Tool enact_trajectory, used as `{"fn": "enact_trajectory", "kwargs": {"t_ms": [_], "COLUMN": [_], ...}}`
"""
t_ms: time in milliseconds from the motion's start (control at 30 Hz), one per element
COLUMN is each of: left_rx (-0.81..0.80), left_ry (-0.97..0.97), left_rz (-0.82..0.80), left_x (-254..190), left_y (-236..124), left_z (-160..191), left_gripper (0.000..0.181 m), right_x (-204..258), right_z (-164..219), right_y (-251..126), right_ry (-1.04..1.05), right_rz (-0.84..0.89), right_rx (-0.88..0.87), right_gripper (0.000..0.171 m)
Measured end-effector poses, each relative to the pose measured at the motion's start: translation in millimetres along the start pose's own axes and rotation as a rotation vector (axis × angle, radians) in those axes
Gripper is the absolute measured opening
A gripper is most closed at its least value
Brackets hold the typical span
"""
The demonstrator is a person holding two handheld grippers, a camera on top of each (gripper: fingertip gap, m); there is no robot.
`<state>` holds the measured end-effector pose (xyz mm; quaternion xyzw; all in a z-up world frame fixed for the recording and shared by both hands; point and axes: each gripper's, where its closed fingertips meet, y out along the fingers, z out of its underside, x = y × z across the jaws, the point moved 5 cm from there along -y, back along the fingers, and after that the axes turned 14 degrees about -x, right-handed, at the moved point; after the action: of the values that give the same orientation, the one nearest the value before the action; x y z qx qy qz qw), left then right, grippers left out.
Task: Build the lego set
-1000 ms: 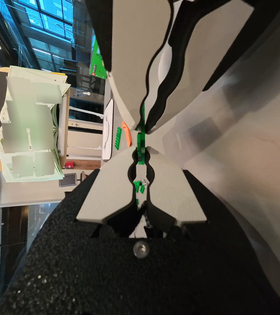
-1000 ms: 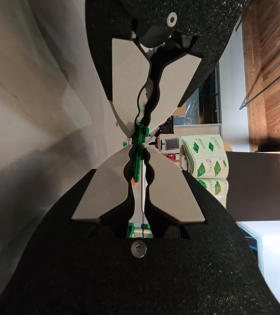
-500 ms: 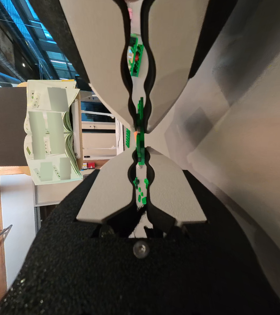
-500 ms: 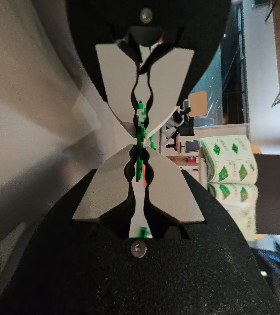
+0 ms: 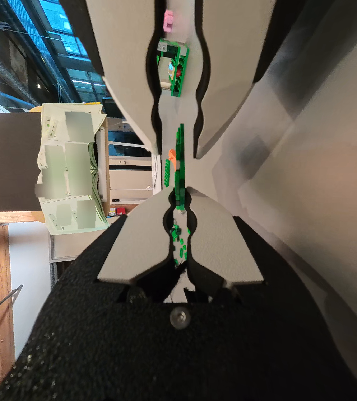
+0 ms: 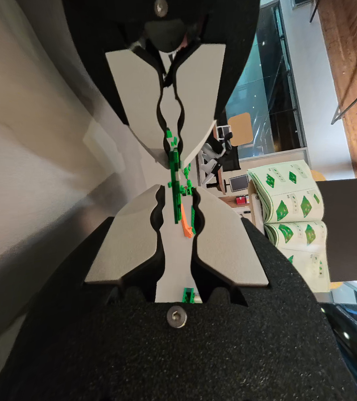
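the green lego plate assembly (image 5: pixel 180 173) is seen edge-on, a thin strip of stacked green plates held up off the white table (image 5: pixel 303 195). one end sits pinched between the tips of the left gripper (image 5: pixel 179 191), whose jaws are pressed together on it. the other end reaches toward the right gripper (image 6: pixel 178 188), whose jaws are spread apart, with the plate (image 6: pixel 176 186) running between its fingers and, as far as the view shows, not touching either one. the two grippers face each other, tip to tip.

on the table beyond lie an orange piece (image 6: pixel 186 223) and a long green plate (image 5: pixel 167 172) just beside it, a scatter of small green pieces (image 5: pixel 178 240) and, further off, a partly built green model (image 5: pixel 174 69) with a pink brick (image 5: pixel 168 21) near it. what the model's inner parts are is too blurred to say. an open instruction booklet (image 6: pixel 290 206) with pale green pages stands propped to the side of the table, against a dark panel (image 6: pixel 351 227).
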<state>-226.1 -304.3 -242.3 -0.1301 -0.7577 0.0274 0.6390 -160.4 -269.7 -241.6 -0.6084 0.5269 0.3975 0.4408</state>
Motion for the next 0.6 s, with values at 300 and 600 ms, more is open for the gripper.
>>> {"fn": "enact_trajectory", "kwargs": {"t_ms": [300,600], "left_rx": [-0.072,-0.114], "left_ry": [0.333,0.437], "left_rz": [-0.307,-0.417], "left_x": [29,42], "left_y": [-18,-36], "left_z": [6,12], "left_gripper": [0.006,0.006], "right_x": [-2,-11], "right_z": [-16,-11], "right_y": [-37,-40], "right_ry": [0.055,0.35], "right_rz": [0.112,0.137], "right_rx": [-0.334,-0.407], "right_gripper": [0.034,0.04]}}
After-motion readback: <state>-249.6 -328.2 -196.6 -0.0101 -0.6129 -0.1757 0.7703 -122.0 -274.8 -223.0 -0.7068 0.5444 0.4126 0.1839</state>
